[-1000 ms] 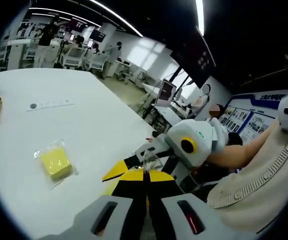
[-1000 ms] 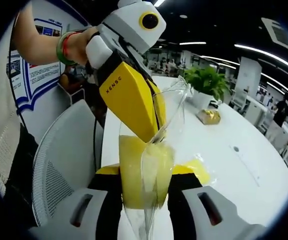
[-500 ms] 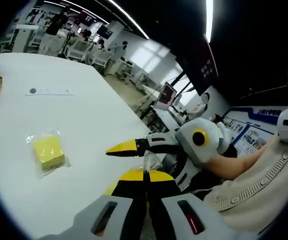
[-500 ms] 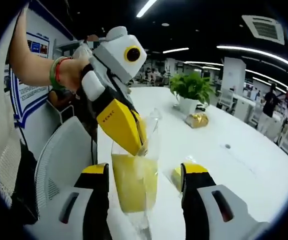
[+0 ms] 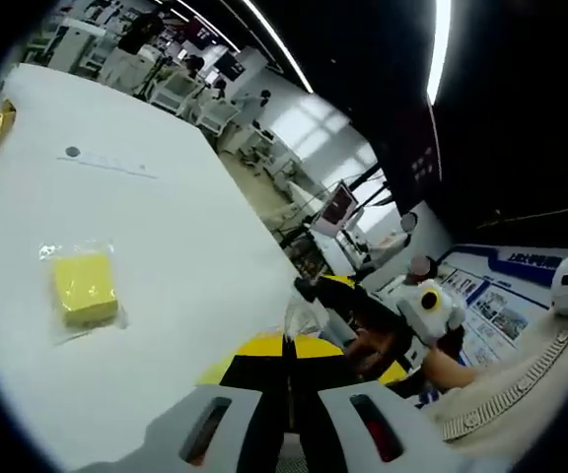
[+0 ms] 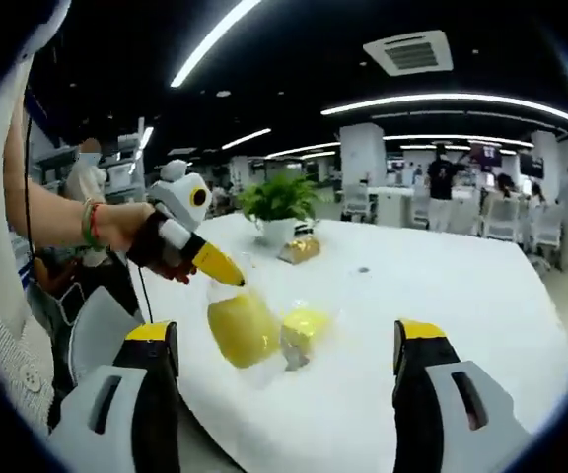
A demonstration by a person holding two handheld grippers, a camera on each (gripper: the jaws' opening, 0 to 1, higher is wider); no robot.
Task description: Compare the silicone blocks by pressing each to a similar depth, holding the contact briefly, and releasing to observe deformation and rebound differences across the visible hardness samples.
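Since the earlier pictures the right tool (image 6: 286, 345) had let go of the bagged block and drawn back, its jaws now spread wide at the bottom of the right gripper view. The left tool (image 6: 233, 277), seen left of centre there, was closed on the top of the clear plastic bag, dangling the yellow silicone block in its clear plastic bag (image 6: 242, 330) at the near edge of the white desk (image 6: 442, 325). In the left gripper view that tool's (image 5: 285, 345) jaws met at the bottom centre with a scrap of clear film between them. A second bagged yellow silicone block (image 6: 305, 326) lay on the desk just beside the hanging one and showed at the left of the left gripper view (image 5: 84, 289). Neither block was being pressed. By my judgement, both blocks remained wrapped and the comparison itself was still to be made.
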